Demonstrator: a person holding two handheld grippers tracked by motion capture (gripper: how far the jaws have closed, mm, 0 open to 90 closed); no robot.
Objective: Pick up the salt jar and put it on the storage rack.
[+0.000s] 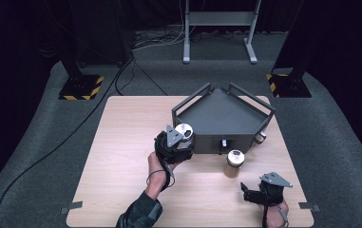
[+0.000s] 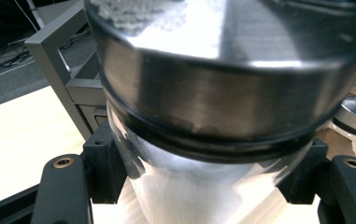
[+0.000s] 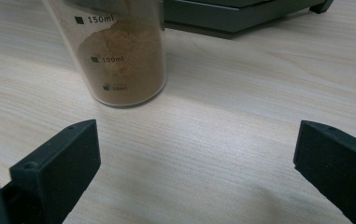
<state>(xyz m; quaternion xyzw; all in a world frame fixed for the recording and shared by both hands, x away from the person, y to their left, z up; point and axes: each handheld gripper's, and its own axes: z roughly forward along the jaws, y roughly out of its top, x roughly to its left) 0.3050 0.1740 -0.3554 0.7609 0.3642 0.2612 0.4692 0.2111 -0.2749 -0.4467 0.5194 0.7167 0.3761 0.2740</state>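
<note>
Gripping a metal-lidded jar (image 2: pixel 203 140) just under its lid, the left tongs (image 1: pixel 175 142) are holding it at the near-left corner of the grey tray (image 1: pixel 216 111), their black pads pressing both sides of the clear body. From the high view I cannot tell whether the jar is resting on the bench (image 1: pixel 117 156) or hanging just above it. The right tongs (image 1: pixel 254 194) are waiting wide apart and empty near the front right edge, facing a second jar (image 3: pixel 119 60) of brown powder that is standing just in front of the tray. To place the held jar well, the person should probably be keeping it upright, lifting it clear of the tray's raised rail before moving inward, and keeping the grip firm below the lid so the smooth body is not slipping.
</note>
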